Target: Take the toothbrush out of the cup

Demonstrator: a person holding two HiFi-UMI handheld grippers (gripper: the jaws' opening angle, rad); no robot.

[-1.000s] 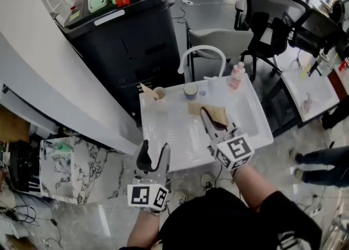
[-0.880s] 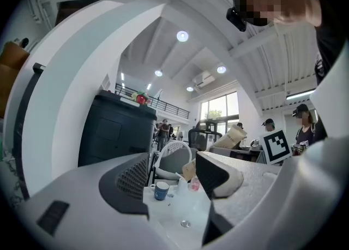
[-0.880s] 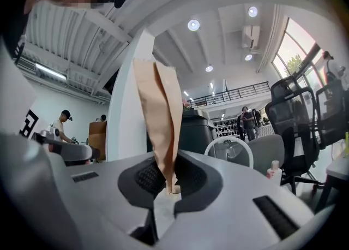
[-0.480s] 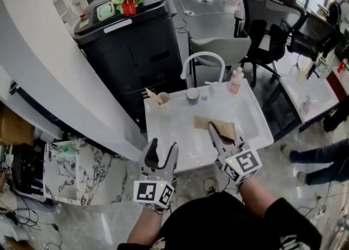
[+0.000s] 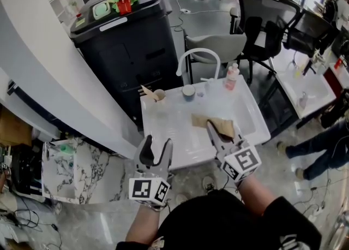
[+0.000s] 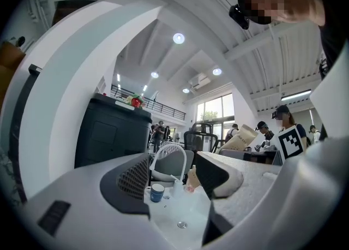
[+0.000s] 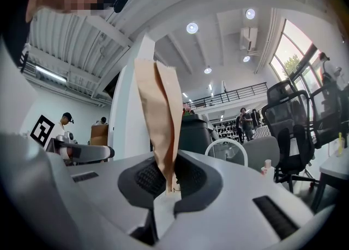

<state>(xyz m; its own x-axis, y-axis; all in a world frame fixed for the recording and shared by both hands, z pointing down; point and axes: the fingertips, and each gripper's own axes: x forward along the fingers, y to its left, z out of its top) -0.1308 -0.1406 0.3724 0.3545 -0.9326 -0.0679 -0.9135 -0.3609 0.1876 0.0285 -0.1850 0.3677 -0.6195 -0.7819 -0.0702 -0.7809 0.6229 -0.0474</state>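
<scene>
White sink (image 5: 169,130) fills the head view. Far ahead of the left gripper (image 5: 157,145), at the sink's back edge, a small cup (image 5: 159,94) holds the toothbrush (image 5: 146,90). The right gripper (image 5: 211,129) pinches a brown paper bag (image 5: 222,125).

Left gripper view: the jaws stand apart with nothing in them. A blue cup (image 6: 157,192) and a tap (image 6: 170,153) show far ahead between them.

Right gripper view: the bag sticks up from the closed jaws.

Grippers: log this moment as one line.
left gripper: jaws open, empty | right gripper: jaws shut on paper
</scene>
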